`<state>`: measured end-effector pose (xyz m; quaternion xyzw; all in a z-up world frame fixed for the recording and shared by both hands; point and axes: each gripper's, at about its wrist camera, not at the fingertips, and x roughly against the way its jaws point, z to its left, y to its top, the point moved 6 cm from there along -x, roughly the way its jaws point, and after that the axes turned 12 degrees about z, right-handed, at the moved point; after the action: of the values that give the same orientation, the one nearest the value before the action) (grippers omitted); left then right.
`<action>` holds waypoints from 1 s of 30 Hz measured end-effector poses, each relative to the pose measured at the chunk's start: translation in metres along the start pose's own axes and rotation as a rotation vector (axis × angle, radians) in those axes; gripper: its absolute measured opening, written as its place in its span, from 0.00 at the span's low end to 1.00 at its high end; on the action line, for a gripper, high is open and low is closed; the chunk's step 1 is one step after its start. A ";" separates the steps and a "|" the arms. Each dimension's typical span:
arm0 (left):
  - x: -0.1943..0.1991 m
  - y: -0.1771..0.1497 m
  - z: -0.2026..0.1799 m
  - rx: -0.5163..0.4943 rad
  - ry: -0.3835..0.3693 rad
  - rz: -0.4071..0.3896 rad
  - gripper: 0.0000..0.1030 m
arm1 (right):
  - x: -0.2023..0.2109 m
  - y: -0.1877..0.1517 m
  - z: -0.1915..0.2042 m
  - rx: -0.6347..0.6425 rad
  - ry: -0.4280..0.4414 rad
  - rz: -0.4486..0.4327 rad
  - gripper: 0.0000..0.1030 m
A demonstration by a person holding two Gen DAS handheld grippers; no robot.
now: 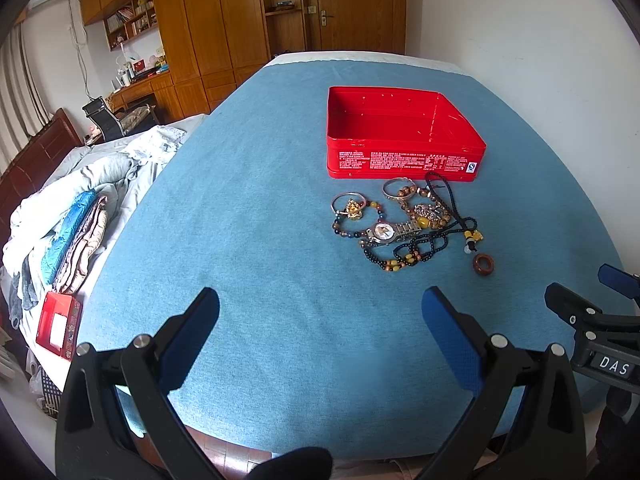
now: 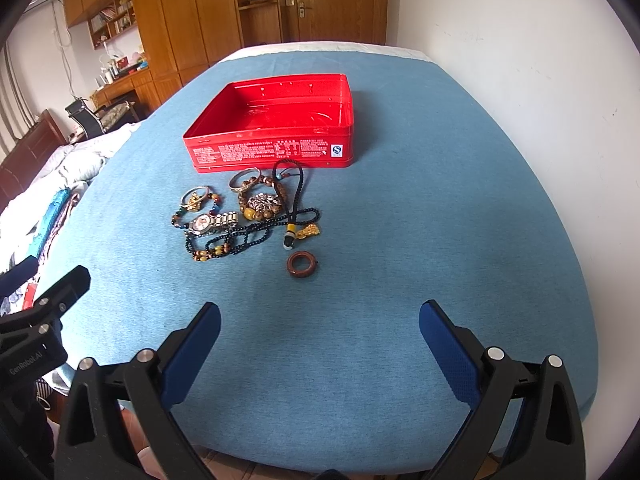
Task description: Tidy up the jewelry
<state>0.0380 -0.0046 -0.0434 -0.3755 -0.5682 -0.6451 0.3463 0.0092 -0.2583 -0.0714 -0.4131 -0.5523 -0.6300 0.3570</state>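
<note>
Left claw [image 1: 320, 320]: black frame, blue pads, spread wide, holding nothing; hovers over the near edge of the table's blue cloth [image 1: 260, 208]. Right claw [image 2: 320, 332]: same build, equally wide, empty, just beside the left one (each shows in the other's view).

Ahead of both: tangled heap of jewelry, none of it in the box yet. Nearest the right claw, slightly apart from the heap, a brown ring-shaped wooden pendant [image 2: 303, 265]. Behind it a black beaded necklace [image 2: 240, 240], a silver metal-band wristwatch [image 2: 210, 222], silver bangles [image 2: 244, 179], and a black cord [image 2: 298, 188] that touches the box.

Farther: open red rectangular tin box [image 2: 272, 148], apparently empty.

Judgement: start of sorting, first pick pending. The isolated pendant looks the easiest grasp; next move calls for reaching forward, closing on it, and lifting it clear of the cord.
</note>
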 end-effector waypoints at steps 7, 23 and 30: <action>-0.003 0.002 -0.003 -0.002 -0.001 -0.001 0.97 | 0.001 0.000 0.000 -0.001 0.001 -0.001 0.96; -0.004 0.003 -0.004 -0.001 -0.002 -0.003 0.97 | -0.001 0.001 0.002 0.002 0.000 -0.003 0.96; -0.004 0.003 -0.004 -0.001 -0.002 -0.003 0.97 | -0.001 0.001 0.003 0.003 0.000 -0.004 0.96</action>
<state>0.0419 -0.0084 -0.0457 -0.3757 -0.5688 -0.6454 0.3447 0.0105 -0.2558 -0.0722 -0.4116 -0.5538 -0.6299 0.3565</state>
